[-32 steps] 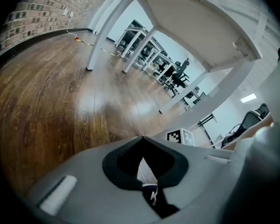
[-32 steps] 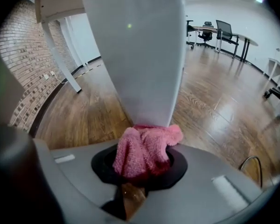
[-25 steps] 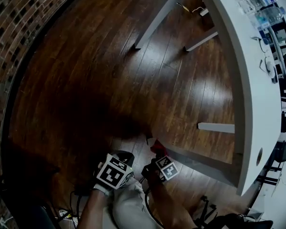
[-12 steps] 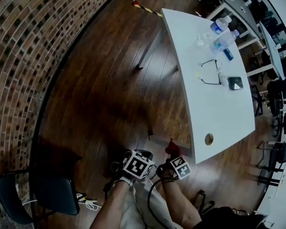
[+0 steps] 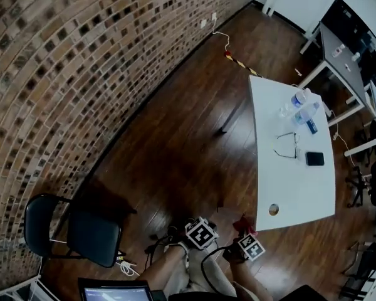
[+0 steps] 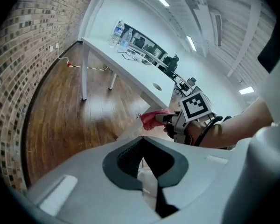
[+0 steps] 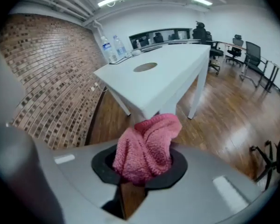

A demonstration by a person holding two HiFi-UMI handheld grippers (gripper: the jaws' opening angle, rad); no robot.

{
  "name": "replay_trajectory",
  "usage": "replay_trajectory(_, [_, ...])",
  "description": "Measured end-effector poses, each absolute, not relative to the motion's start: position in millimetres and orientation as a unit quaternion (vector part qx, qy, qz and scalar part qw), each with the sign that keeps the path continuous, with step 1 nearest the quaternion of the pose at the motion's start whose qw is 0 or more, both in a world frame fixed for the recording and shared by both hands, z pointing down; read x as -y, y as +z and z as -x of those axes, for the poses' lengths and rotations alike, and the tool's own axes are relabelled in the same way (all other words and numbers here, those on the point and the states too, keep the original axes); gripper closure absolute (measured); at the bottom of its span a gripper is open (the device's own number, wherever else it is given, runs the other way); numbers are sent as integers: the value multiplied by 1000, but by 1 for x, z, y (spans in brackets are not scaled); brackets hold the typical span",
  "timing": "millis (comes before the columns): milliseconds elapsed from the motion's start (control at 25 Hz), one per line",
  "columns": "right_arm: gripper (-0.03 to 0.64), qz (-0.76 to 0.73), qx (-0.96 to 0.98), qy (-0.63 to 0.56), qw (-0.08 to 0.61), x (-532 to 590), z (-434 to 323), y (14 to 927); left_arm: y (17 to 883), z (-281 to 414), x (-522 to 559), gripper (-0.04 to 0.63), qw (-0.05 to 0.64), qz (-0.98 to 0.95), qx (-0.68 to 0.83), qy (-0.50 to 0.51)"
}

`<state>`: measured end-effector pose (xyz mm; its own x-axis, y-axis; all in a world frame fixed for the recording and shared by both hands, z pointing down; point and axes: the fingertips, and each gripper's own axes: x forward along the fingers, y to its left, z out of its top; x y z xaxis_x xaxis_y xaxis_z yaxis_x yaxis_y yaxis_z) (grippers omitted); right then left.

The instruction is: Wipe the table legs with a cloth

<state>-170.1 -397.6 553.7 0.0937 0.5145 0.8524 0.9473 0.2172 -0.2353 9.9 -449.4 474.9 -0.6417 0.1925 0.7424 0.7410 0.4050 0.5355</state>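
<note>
A pink cloth is bunched between the jaws of my right gripper, which is shut on it. In the head view the cloth shows as a red spot just off the near corner of the white table, above the right gripper. A white table leg stands beyond the cloth, apart from it. My left gripper is beside the right one; its jaws stand closed with nothing in them. From the left gripper view the right gripper shows holding the cloth.
Water bottles, glasses and a phone lie on the table. A black chair stands at the lower left, with cables and a laptop screen nearby. A brick wall runs along the left. More desks stand at the far right.
The head view has risen and drawn back: the table, seen from below a second ago, now shows from above. Both grippers have come away from the near leg, cloth still held.
</note>
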Motion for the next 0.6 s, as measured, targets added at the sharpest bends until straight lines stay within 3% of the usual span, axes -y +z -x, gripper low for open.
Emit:
replay_trajectory(160, [546, 671, 530, -273, 440, 394, 99, 520, 450, -43, 445, 595, 301, 342, 778, -433])
replay_trajectory(320, [548, 738, 454, -262, 426, 389, 44, 459, 413, -50, 463, 595, 273, 362, 749, -482])
replay_trajectory(440, [549, 774, 425, -241, 404, 370, 19, 422, 380, -55, 430, 595, 219, 405, 777, -429])
replay_trajectory(600, [549, 806, 391, -222, 385, 365, -5, 386, 353, -73, 423, 595, 223, 449, 776, -384])
